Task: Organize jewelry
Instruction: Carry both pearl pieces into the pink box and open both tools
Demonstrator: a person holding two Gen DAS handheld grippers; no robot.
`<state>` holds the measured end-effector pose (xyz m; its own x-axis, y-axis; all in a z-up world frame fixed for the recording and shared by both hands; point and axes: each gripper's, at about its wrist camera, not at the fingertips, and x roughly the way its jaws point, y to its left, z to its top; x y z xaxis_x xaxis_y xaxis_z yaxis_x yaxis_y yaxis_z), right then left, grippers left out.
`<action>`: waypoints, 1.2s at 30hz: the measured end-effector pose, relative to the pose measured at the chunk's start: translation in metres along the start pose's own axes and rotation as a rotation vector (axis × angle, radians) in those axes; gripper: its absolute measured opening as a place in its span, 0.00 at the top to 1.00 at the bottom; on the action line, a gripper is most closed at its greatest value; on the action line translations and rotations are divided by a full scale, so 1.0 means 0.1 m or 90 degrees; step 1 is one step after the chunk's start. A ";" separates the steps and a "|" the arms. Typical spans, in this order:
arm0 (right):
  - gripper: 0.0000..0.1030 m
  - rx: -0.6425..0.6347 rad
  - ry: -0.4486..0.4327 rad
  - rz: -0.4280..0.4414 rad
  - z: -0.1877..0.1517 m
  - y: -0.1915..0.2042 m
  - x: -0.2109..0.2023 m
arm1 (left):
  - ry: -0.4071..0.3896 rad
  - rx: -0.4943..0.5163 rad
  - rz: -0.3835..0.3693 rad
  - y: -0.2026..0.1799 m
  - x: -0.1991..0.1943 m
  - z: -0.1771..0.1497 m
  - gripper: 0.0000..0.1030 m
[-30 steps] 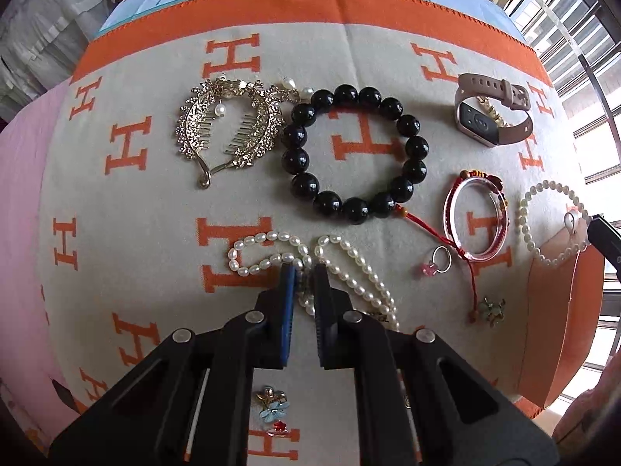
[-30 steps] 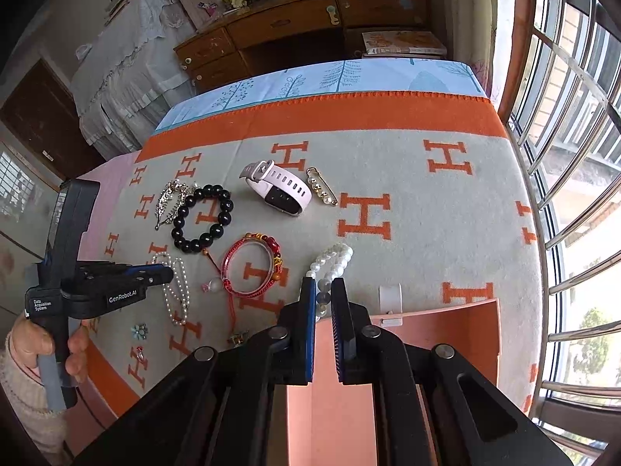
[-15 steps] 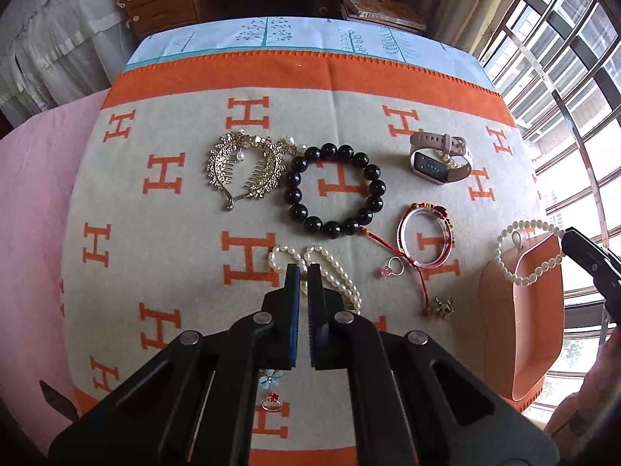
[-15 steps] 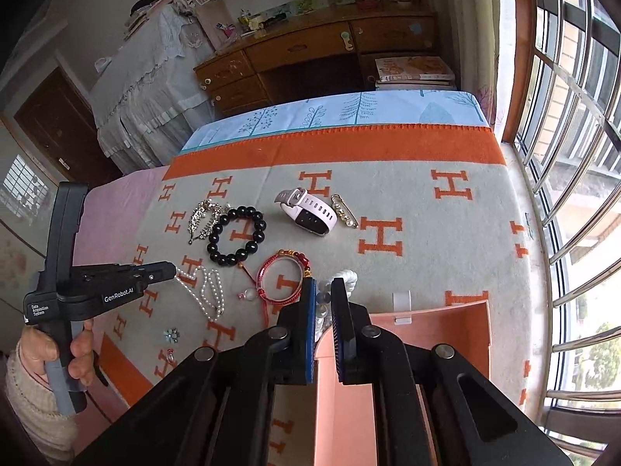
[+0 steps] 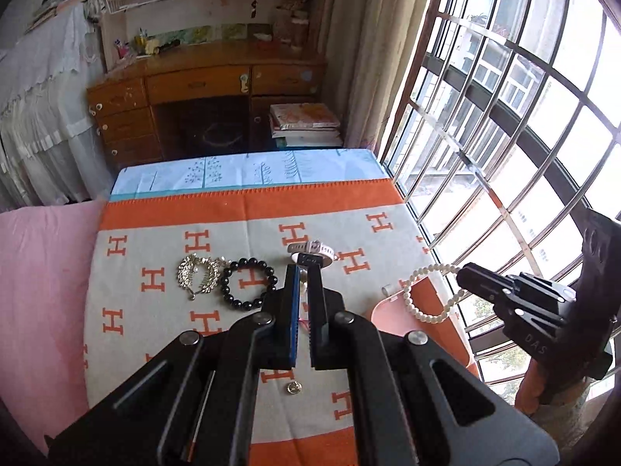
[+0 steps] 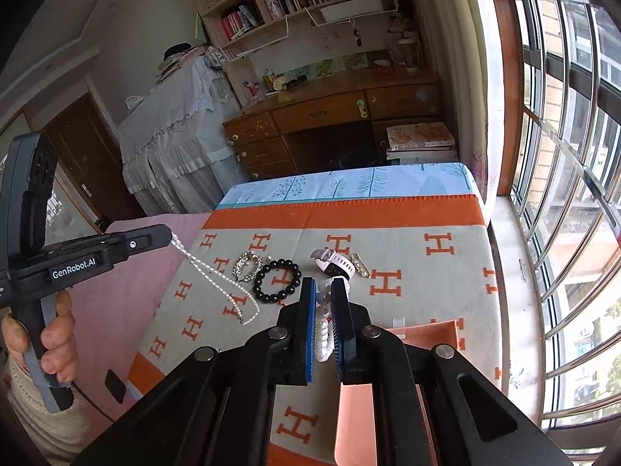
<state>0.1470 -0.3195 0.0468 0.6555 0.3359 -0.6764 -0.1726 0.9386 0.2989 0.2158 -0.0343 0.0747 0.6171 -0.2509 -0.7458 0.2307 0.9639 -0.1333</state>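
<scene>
Both grippers are raised above the orange-and-grey blanket. My left gripper [image 5: 304,272] is shut on a long pearl necklace [image 6: 217,275], which hangs from its tip [image 6: 165,235] down to the blanket in the right wrist view. My right gripper [image 6: 324,285] is shut on a white bead bracelet [image 6: 322,334]; in the left wrist view the bracelet [image 5: 427,291] dangles from its tip [image 5: 464,273] over the orange tray [image 5: 423,310]. On the blanket lie a black bead bracelet [image 5: 248,283], a gold hair comb [image 5: 196,272] and a pink-strapped watch [image 5: 312,252].
A gold pin [image 6: 361,266] lies right of the watch. A small gold ring [image 5: 294,388] lies near the blanket's front. The tray [image 6: 427,334] sits at the blanket's right side by the barred window. A wooden desk [image 5: 205,93] stands beyond the bed.
Both grippers have risen high above the blanket and tilted toward the room. The left lifted the pearl necklace off the blanket; the right lifted the white bracelet over the tray.
</scene>
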 end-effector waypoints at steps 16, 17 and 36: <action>0.92 0.023 0.066 -0.085 -0.97 -0.48 -0.29 | 0.024 0.094 -0.139 -1.38 0.15 -0.13 0.99; 0.92 0.017 0.080 -0.090 -1.08 -0.48 -0.22 | 0.031 0.097 -0.144 -1.45 0.22 -0.16 0.99; 0.78 0.025 0.254 -0.035 -1.91 -0.44 0.82 | 0.135 0.118 -0.090 -1.05 1.12 -0.65 0.98</action>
<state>0.0681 -0.3185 -0.1503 0.3253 0.2971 -0.8978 -0.1114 0.9548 0.2756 0.2121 -0.1576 -0.0374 0.4031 -0.3378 -0.8505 0.4486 0.8830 -0.1380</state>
